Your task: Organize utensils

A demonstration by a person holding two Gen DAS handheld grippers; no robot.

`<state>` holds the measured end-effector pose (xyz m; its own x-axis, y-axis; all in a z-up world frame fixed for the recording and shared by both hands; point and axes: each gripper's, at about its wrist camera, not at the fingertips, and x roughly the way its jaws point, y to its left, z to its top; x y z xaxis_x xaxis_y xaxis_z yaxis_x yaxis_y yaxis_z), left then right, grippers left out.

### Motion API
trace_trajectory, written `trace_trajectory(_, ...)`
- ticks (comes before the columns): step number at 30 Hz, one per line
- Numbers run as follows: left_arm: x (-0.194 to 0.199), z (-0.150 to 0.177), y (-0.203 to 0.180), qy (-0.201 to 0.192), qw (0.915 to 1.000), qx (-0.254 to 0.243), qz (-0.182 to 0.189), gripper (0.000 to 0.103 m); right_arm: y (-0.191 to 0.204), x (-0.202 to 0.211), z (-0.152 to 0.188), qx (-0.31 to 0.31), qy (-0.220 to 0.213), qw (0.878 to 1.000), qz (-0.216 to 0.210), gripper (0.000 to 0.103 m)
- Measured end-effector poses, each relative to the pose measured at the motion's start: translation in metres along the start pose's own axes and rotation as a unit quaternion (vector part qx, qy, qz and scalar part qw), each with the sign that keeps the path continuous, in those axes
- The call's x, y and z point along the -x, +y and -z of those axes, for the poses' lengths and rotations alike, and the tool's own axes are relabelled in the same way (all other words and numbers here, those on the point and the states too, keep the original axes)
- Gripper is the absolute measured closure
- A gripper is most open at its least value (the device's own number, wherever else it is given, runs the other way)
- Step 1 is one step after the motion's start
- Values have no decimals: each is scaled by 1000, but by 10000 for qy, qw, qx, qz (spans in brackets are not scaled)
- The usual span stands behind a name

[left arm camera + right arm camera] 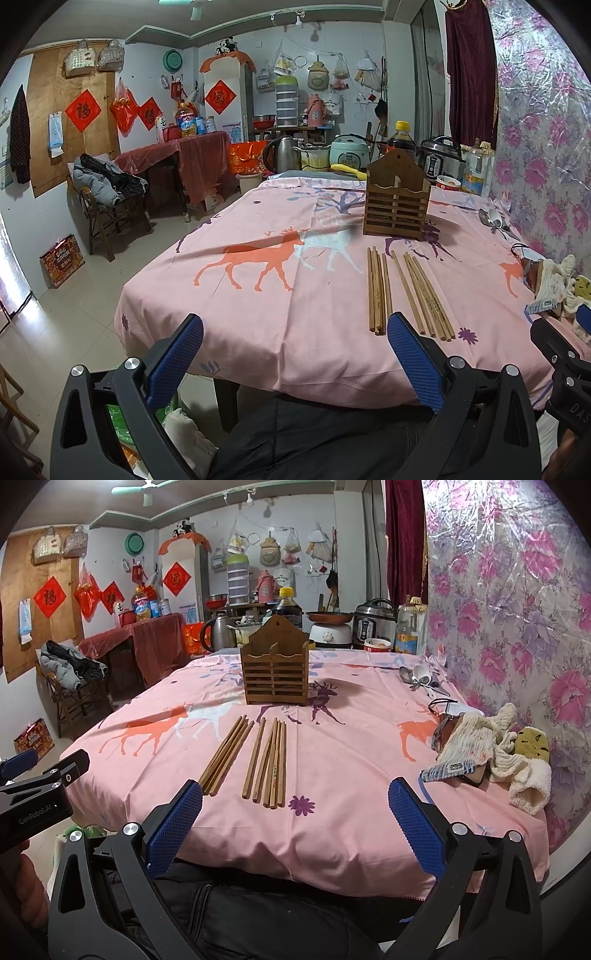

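Both claws wide open, empty: left claw (295,354), right claw (295,823).

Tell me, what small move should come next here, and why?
Probably move the open right gripper forward to the nearer chopsticks: all still lie loose on the cloth, the wooden holder stands behind them, and both grippers are empty.

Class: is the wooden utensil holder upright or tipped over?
Upright: the wooden utensil holder stands on its base on the tablecloth, peaked back pointing up.
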<state>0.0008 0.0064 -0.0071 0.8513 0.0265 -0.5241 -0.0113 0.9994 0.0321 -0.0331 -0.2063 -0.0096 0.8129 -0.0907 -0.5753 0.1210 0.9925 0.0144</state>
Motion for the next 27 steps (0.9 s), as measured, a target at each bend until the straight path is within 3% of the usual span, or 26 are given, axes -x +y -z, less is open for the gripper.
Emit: trace_trajectory(27, -3, 1, 0, 28, 10000, -8, -6, 6, 0, 0, 2, -16, 7, 10000, 1, 6)
